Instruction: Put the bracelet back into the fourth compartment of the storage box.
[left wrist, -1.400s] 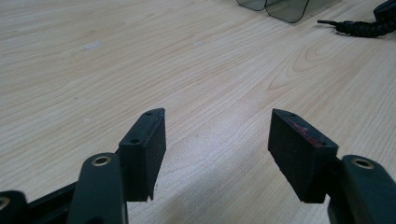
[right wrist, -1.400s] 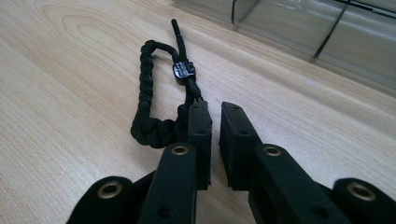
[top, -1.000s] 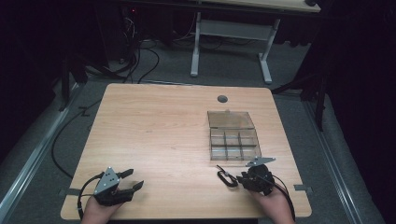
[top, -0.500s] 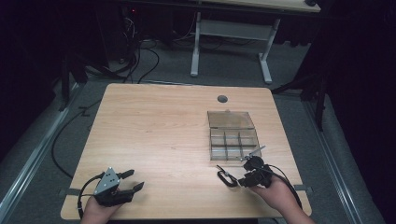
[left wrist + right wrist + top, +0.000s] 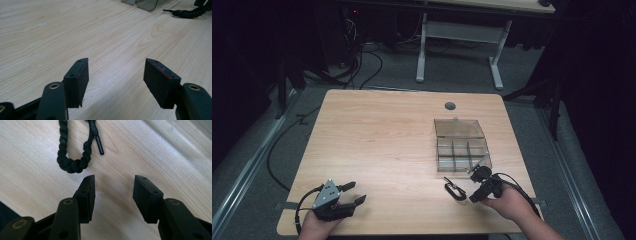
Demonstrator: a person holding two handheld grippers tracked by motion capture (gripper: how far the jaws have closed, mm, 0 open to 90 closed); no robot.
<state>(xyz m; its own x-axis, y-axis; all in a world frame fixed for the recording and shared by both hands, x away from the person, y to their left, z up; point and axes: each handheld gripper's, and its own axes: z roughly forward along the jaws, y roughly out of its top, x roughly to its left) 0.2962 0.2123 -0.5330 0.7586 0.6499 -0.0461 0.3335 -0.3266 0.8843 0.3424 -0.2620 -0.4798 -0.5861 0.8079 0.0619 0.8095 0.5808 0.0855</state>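
The braided black cord loop (image 5: 454,189) lies flat on the wooden table (image 5: 382,145), just in front of the clear plastic compartment box (image 5: 462,146) and to the left of the right gripper (image 5: 477,186); in the right gripper view the braided loop (image 5: 72,150) sits just beyond the fingertips, with its stiff black tip pointing back toward them, and nothing is between the jaws. The right gripper (image 5: 113,186) stands open, its jaws having just been opening, with only bare wood in the gap. The left gripper (image 5: 353,194) rests at the near left corner of the table, well apart from the cord, and its jaws are also spread wide over empty wood, as the left gripper view (image 5: 116,71) shows; there the cord (image 5: 187,12) and the box's rounded corners (image 5: 141,3) appear far off at the top right. Judging from this, the cord is not yet in the box, whose lid stands raised and whose compartments look empty as far as can be told, so picking it up and placing it remains to be done. Compared with a second ago, the right hand has shifted slightly toward the box and risen a little, while the left hand and the cord are where they were.
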